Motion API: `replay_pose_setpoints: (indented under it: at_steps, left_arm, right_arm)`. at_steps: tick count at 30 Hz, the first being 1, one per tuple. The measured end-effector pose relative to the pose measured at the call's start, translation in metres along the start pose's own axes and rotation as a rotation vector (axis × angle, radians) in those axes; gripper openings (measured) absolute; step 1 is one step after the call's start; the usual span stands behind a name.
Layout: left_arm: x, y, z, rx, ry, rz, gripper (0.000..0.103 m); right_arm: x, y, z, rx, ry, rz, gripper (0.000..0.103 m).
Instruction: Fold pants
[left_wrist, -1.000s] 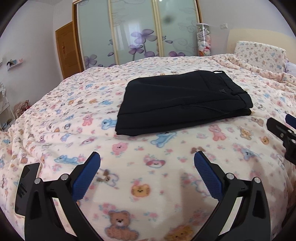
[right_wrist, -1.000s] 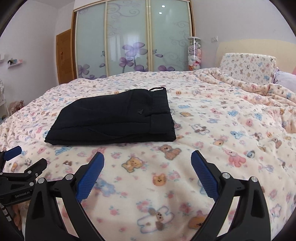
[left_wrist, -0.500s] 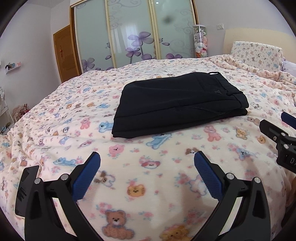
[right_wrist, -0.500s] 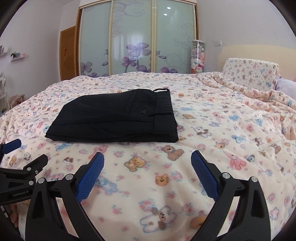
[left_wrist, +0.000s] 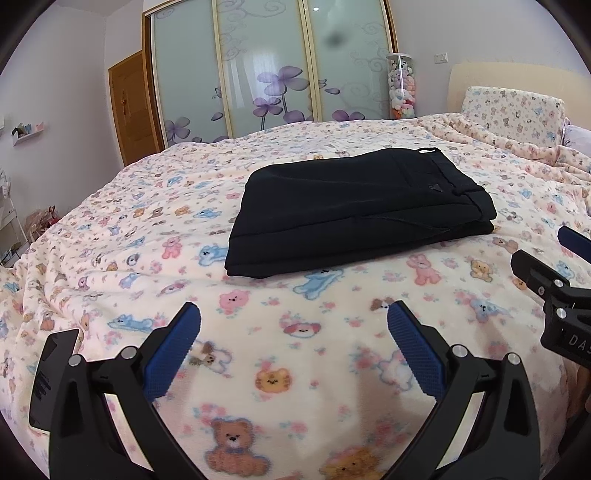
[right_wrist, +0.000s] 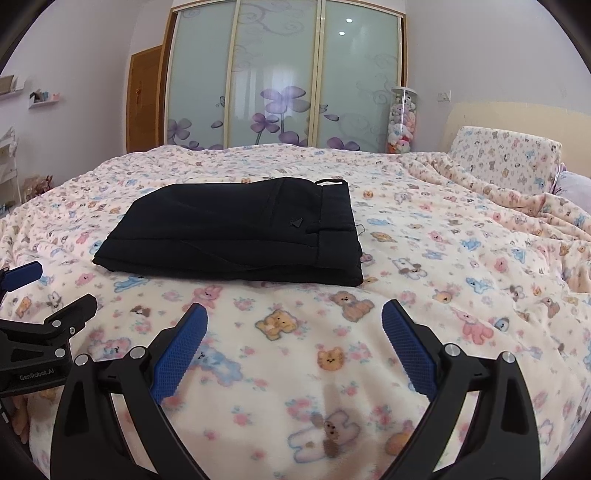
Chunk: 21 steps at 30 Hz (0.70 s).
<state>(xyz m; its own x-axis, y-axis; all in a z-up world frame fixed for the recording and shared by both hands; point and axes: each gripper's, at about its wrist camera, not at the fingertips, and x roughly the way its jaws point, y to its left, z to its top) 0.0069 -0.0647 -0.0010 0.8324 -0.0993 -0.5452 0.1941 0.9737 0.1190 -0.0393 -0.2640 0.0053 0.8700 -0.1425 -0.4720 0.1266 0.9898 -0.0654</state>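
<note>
In the left wrist view, the black pants (left_wrist: 354, 210) lie as a compact folded stack at frame centre on the bear-print blanket (left_wrist: 110, 236). The left gripper (left_wrist: 293, 345) hangs at bottom, tongs apart and empty.

In the right wrist view, the right gripper (right_wrist: 293, 341) gapes likewise; the fold looks finished.

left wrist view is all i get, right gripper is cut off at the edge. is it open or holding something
Observer: Open and empty. The right gripper has its jaws spread wide over the blanket.
Operator: is it touching the pants
Observer: No. In the right wrist view a strip of bare blanket lies between its fingertips and the near edge of the folded pants.
</note>
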Motion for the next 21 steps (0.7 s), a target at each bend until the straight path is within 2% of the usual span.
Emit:
replay_pose_setpoints:
  at_steps: [21]
  left_arm:
    - [-0.0006, -0.0023, -0.0002, 0.004, -0.002, 0.001, 0.101]
  right_arm:
    - [0.0011, -0.0007, -0.0004, 0.0, 0.004, 0.0, 0.098]
